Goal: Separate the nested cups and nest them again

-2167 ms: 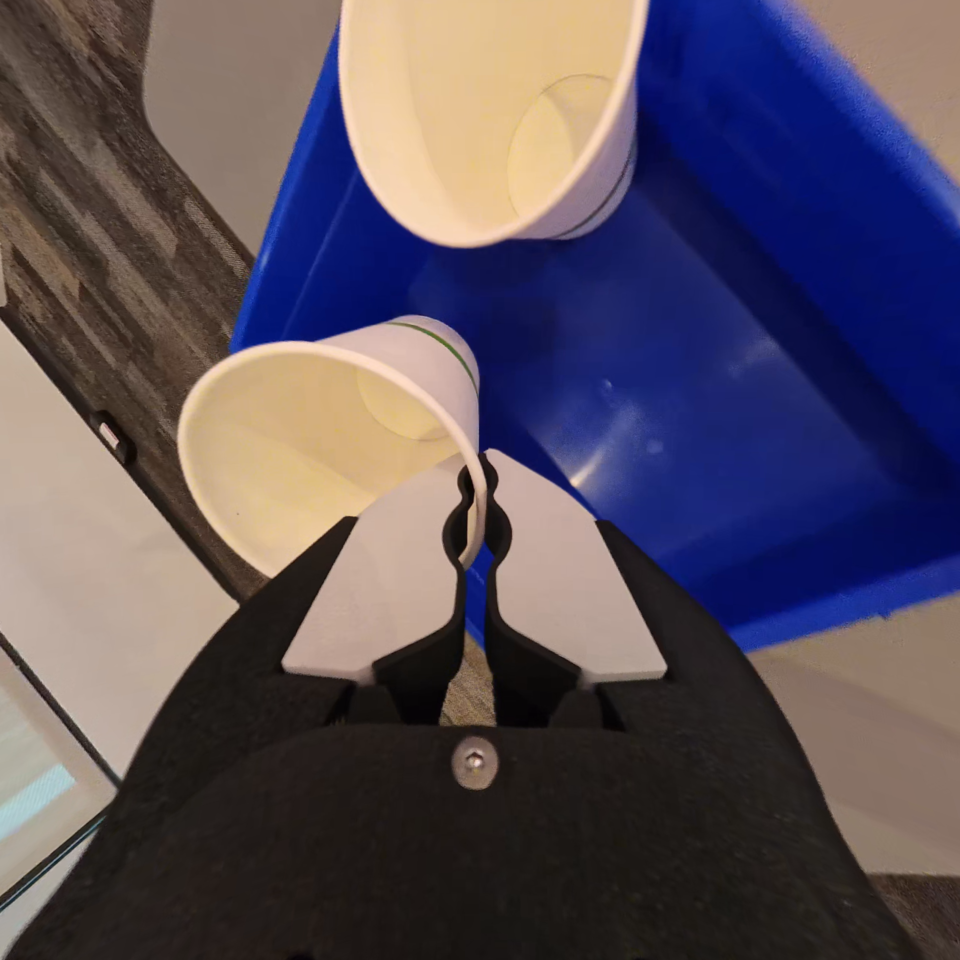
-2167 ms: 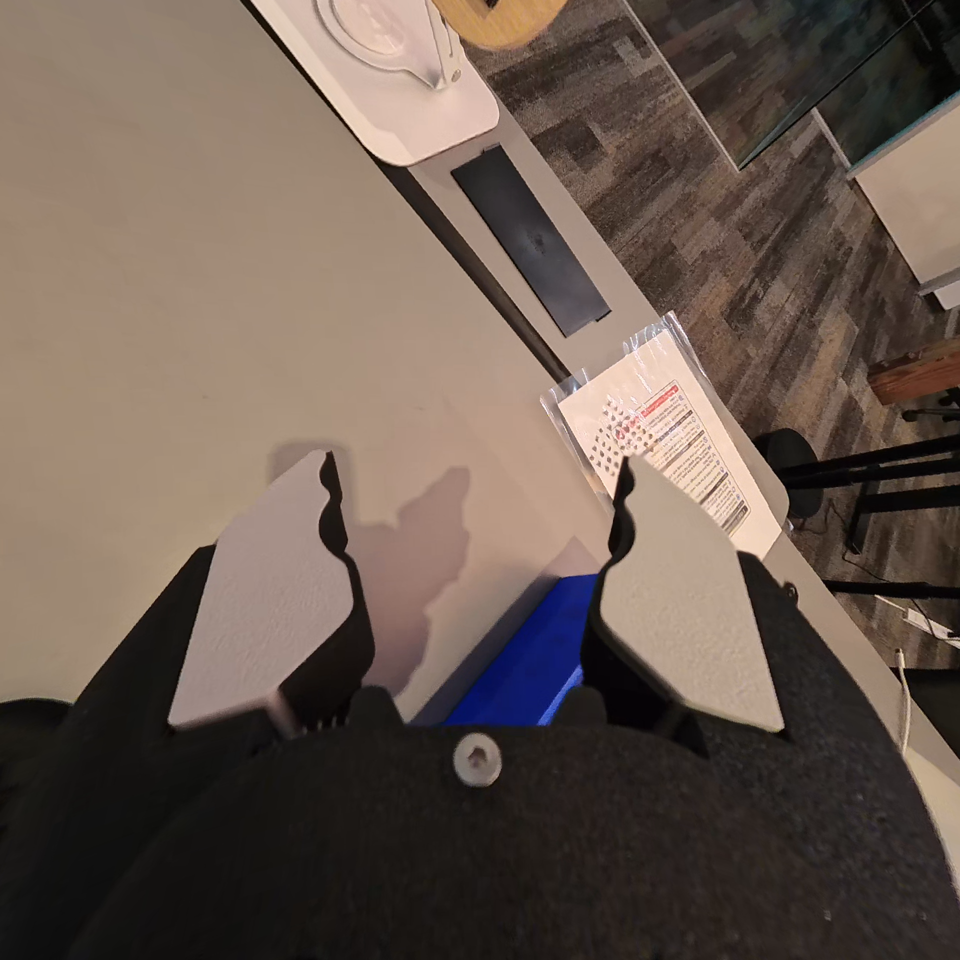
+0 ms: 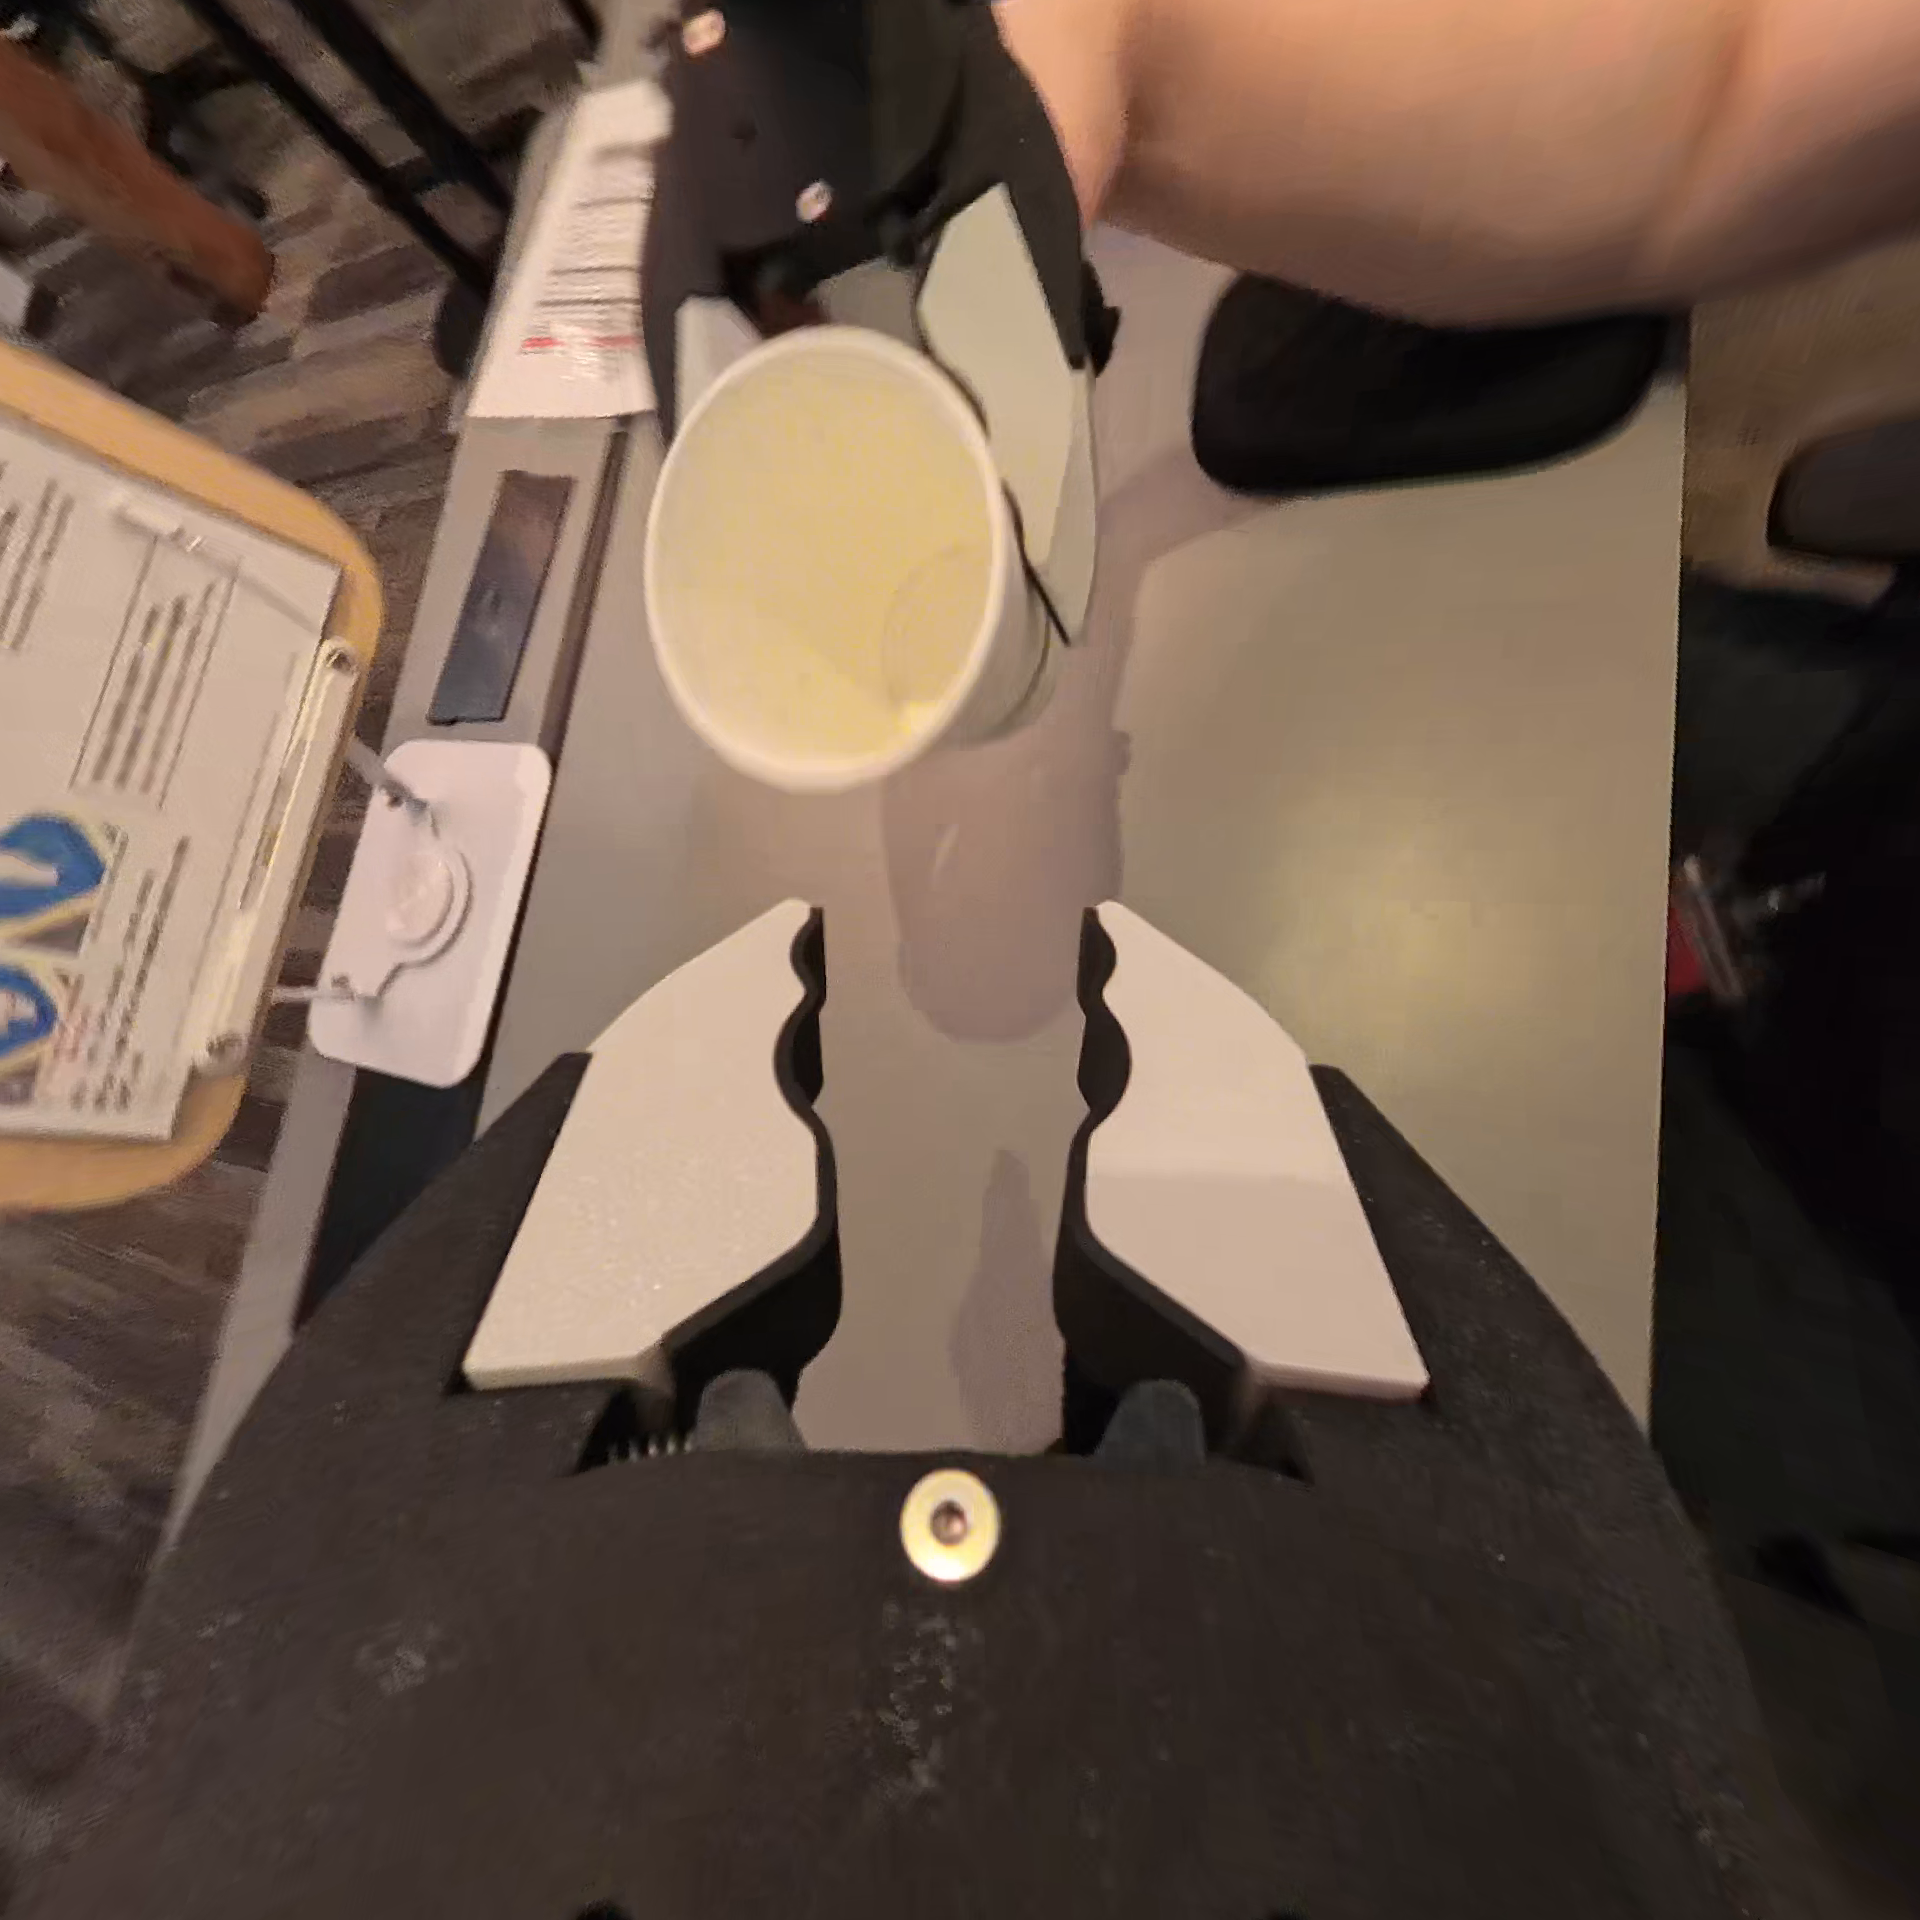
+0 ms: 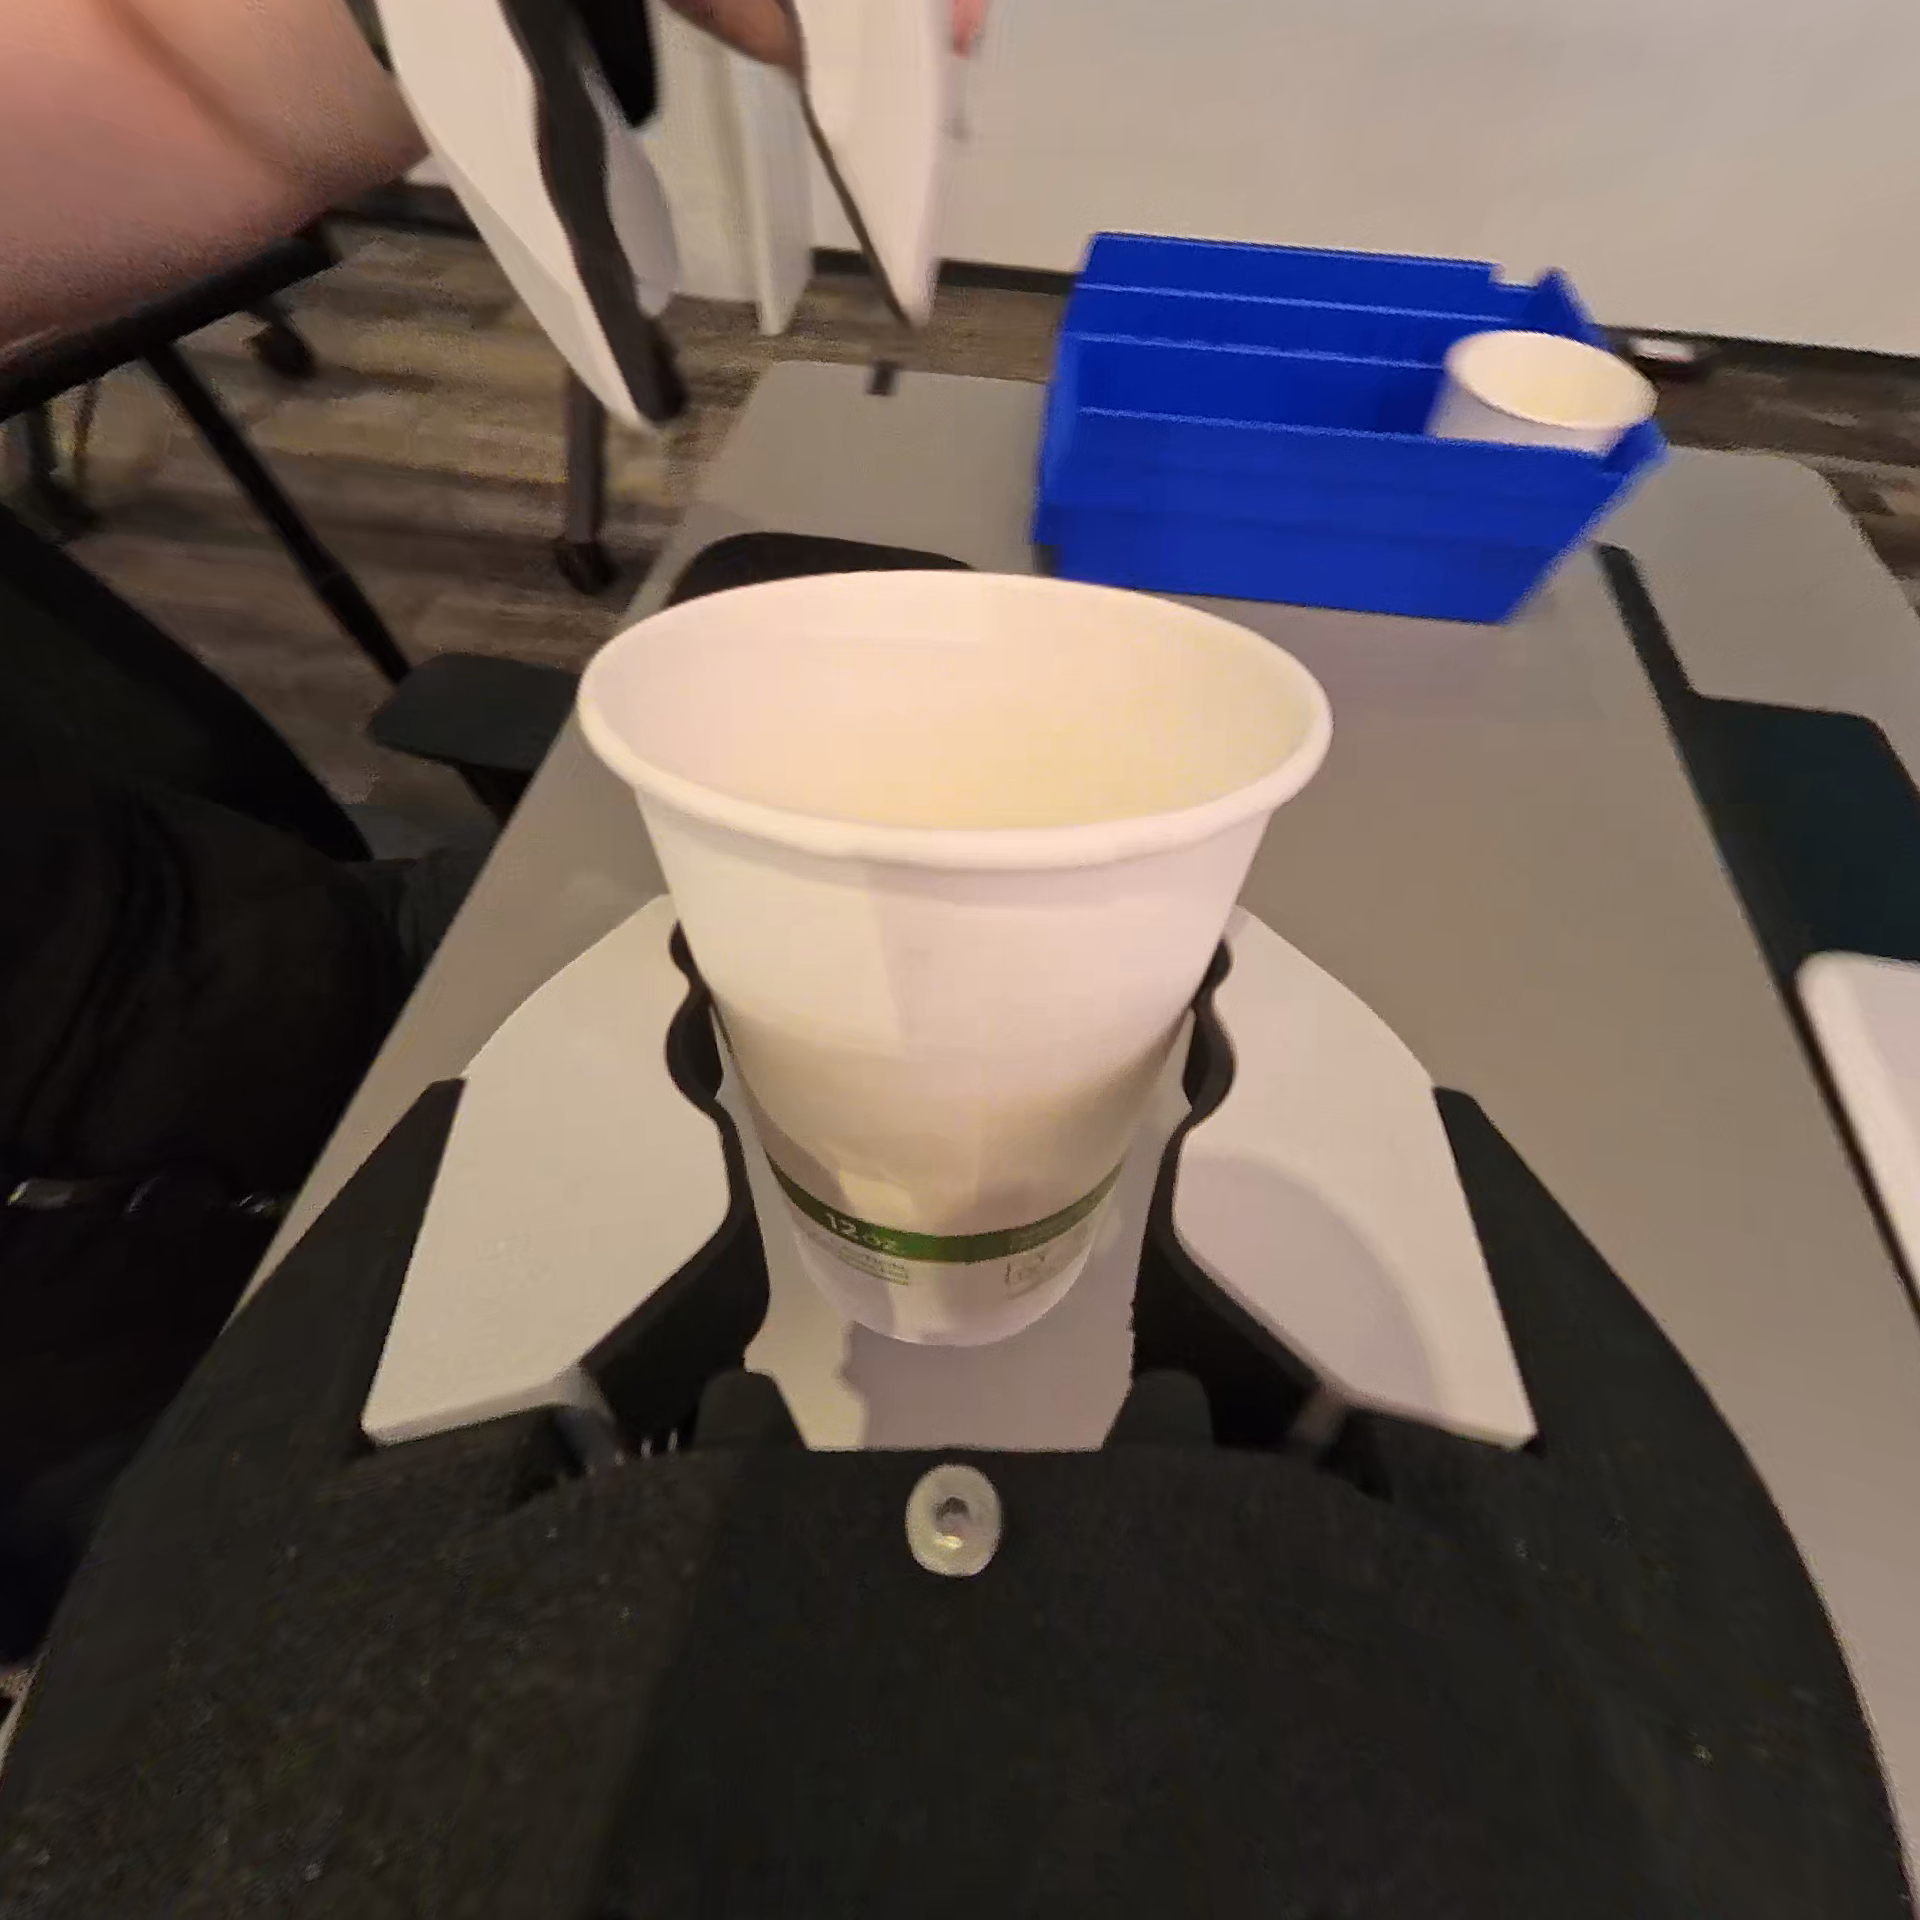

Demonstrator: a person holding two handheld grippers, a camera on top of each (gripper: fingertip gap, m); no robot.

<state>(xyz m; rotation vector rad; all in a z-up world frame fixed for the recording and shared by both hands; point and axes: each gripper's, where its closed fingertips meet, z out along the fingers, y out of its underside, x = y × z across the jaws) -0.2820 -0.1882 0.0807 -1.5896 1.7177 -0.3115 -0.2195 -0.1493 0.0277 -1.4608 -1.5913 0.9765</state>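
A: Right wrist view, item one: right gripper (image 4: 951, 1049), jaws closed on a paper cup (image 4: 951, 935), mouth up, held about mid-wall above the green band. Cup base hangs clear of the counter (image 4: 1455, 831).

B: Item two?

A: Left gripper (image 3: 948, 966), jaws parted, nothing between them. It points down at the cup (image 3: 831, 561) from above, well apart from it.

B: Second cup?

A: Upright in the blue bin (image 4: 1299, 488), at the bin's right end (image 4: 1543, 395); the bin sits at the far edge of the counter.

B: Step in hand, by my reading: the pair is apart, and one cup is lifted to be nested again.

A: Agreed, as a judgement. To do it well: keep the held cup vertical, squeeze no harder, since thin paper will oval and then bind. Bring its base over the mouth of the bin cup, centre it, lower straight. The free gripper could steady the bin cup at its rim so it does not tip or slide.

B: Surface?

A: Grey counter, smooth, bare under the cup. A dark slot cover (image 3: 499, 603) and a white plate (image 3: 426, 914) lie at its left edge in the left wrist view.

B: Room?

A: Wood-pattern floor (image 3: 343, 312), pale wall (image 4: 1455, 125), a clipboard (image 3: 156, 779) with papers, a black chair (image 3: 1423, 384), and a forearm (image 3: 1455, 135).
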